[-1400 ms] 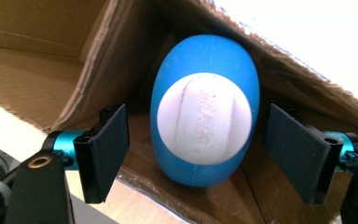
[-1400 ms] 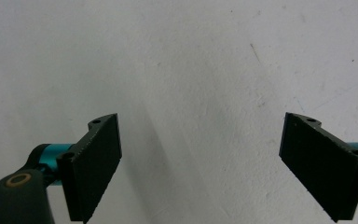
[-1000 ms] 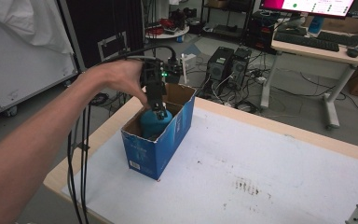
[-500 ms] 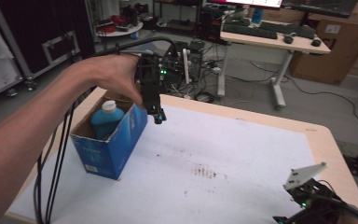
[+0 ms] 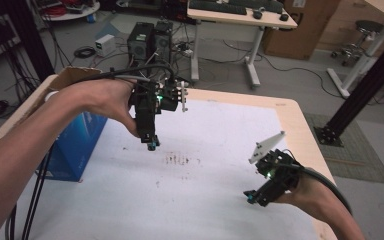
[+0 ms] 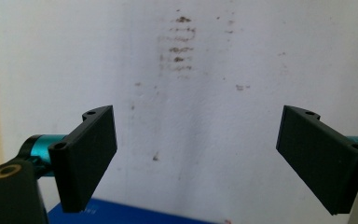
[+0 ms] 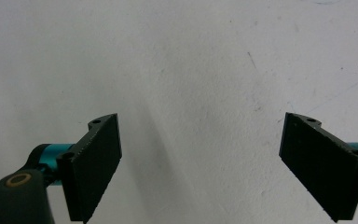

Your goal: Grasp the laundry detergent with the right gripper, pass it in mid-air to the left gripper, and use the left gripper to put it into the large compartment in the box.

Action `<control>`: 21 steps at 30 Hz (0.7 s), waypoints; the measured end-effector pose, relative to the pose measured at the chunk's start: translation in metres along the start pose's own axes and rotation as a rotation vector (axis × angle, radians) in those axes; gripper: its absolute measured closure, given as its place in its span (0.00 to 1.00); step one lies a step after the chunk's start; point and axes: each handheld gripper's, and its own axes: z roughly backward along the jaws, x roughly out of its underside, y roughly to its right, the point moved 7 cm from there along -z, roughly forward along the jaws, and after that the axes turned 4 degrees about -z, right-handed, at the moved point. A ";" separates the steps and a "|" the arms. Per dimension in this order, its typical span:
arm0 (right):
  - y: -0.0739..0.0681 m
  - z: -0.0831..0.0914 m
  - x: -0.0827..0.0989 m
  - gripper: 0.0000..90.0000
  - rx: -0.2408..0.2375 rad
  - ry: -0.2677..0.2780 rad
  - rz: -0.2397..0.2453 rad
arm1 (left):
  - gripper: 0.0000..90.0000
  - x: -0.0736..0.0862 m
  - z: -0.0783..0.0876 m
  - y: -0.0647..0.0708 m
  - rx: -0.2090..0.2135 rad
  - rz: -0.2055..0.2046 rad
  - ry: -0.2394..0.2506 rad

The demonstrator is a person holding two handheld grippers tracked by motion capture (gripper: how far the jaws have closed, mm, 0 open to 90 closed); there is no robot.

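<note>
The blue cardboard box (image 5: 75,145) stands at the left side of the table, its brown flaps open at the top; the person's left forearm crosses in front of it, so what sits inside cannot be told. The left gripper (image 5: 151,145) hangs just to the right of the box, apart from it, pointing down over the white table cover (image 5: 215,200); its jaws have just been opening and stand wide with nothing between them, and in the left gripper view a strip of the blue box (image 6: 135,218) shows at the bottom edge beneath them. A patch of dark smudges (image 5: 180,160) lies on the cover just right of that gripper. The right gripper (image 5: 251,196) rests low near the table's right edge, well apart from the box; its jaws stand wide over bare cover (image 7: 191,70); between the two grippers the cover lies open, with the pale wooden border (image 5: 292,125) running along the far and right sides.
</note>
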 end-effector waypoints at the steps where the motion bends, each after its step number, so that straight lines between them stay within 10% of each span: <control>1: 0.000 0.000 0.000 0.13 0.004 0.001 0.003 | 0.14 -0.002 -0.006 0.002 0.006 -0.008 -0.006; 21: -0.002 -0.002 -0.006 0.13 0.007 0.014 -0.008 | 0.14 -0.007 -0.066 0.027 0.090 -0.012 -0.037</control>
